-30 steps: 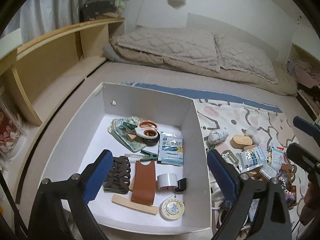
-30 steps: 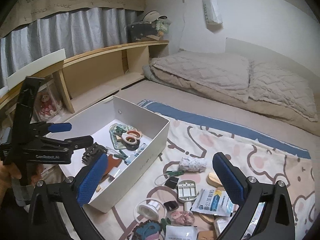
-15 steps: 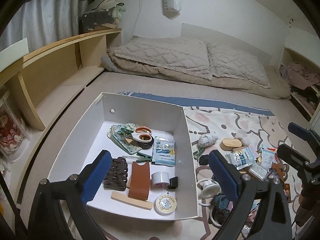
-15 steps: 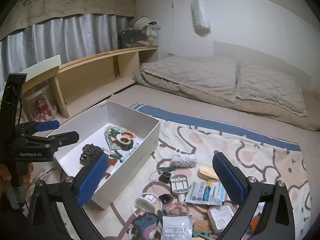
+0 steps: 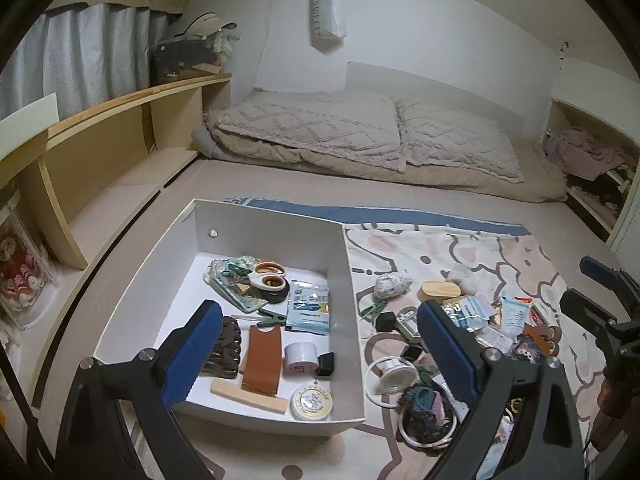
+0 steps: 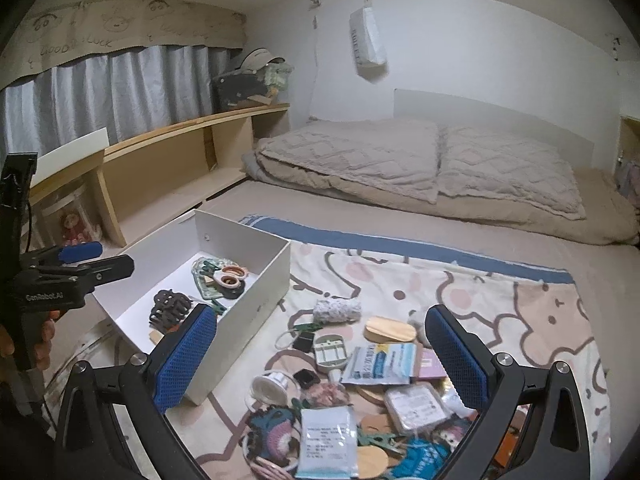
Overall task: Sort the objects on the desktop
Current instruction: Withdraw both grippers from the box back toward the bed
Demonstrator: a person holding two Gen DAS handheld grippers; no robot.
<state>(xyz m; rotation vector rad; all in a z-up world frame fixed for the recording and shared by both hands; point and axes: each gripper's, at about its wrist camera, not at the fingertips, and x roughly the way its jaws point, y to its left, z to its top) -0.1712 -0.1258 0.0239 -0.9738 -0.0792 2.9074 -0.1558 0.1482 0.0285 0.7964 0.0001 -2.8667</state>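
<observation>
**Inspector:** Both claws stand wide and hold nothing. The left gripper [image 5: 320, 360] hangs over the white box's [image 5: 348, 280] near edge; the right gripper [image 6: 320, 360] hangs over the loose pile on the cartoon blanket [image 6: 500, 292].

**Operator:** Advice?

**Inspector:** Single out the white tape roll [image 6: 270, 386] beside the box's near corner; grip across its rim, clear of neighbours.
</observation>
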